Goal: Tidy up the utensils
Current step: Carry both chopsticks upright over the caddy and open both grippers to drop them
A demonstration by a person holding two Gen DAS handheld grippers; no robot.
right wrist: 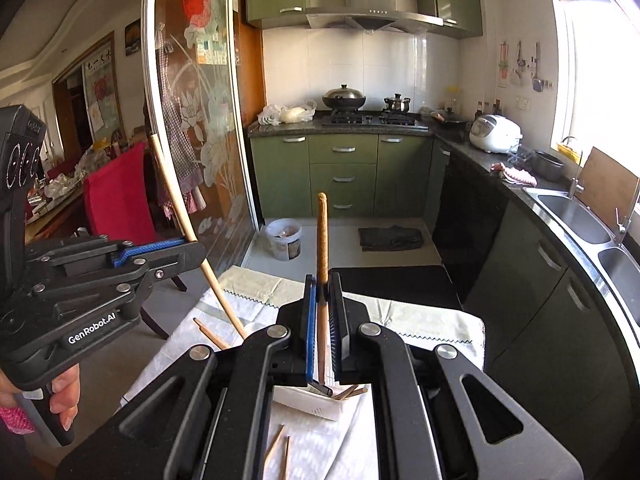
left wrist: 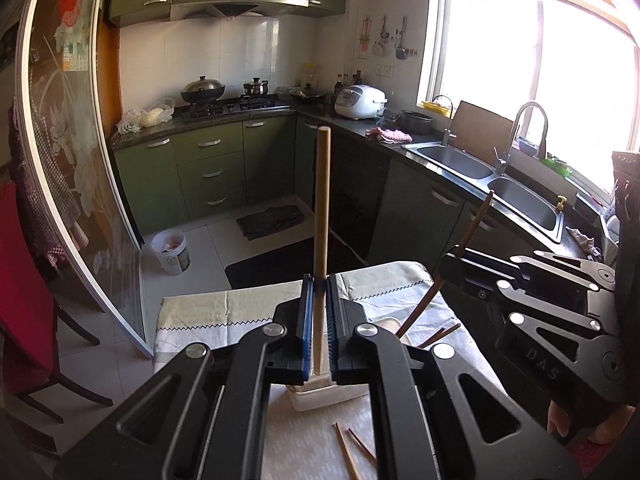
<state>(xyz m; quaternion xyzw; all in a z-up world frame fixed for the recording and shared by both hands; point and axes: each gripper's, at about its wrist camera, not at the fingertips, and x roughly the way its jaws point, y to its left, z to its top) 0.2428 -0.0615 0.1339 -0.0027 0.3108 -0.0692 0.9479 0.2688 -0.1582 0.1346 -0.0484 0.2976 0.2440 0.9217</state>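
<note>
Pale wooden chopstick (left wrist: 322,240) stands upright betw. the blue-padded fingers of the left gripper (left wrist: 319,320), pinched near its lower end; its tip hangs just over the white rectangular plastic holder (left wrist: 332,394) on the table. From the right wrist view the same stick (right wrist: 182,216) leans diagonally through the left gripper (right wrist: 192,246), lower end close to the holder.

Right gripper (right wrist: 322,328) has its fingers pressed onto a dark reddish-brown chopstick (right wrist: 322,264), also upright, gripped approx. mid-length, lower end at the mouth of the holder (right wrist: 316,404). In the left wrist view that dark stick (left wrist: 476,220) slants through the right gripper (left wrist: 448,268), tip down toward the holder's far side.

Holder sits on a white zigzag-patterned cloth (left wrist: 248,312) covering the table, w/ a few brown sticks (right wrist: 352,392) already poking out of it. Two loose brown chopsticks (left wrist: 352,452) lie on the cloth at the near edge; another one (right wrist: 210,334) rests toward the left edge. Both grippers crowd the holder from either side, close but not touching.

Beyond the far edge: green cabinets (right wrist: 344,176), steel double sink (left wrist: 480,172), white bucket (left wrist: 172,250) on the floor.
</note>
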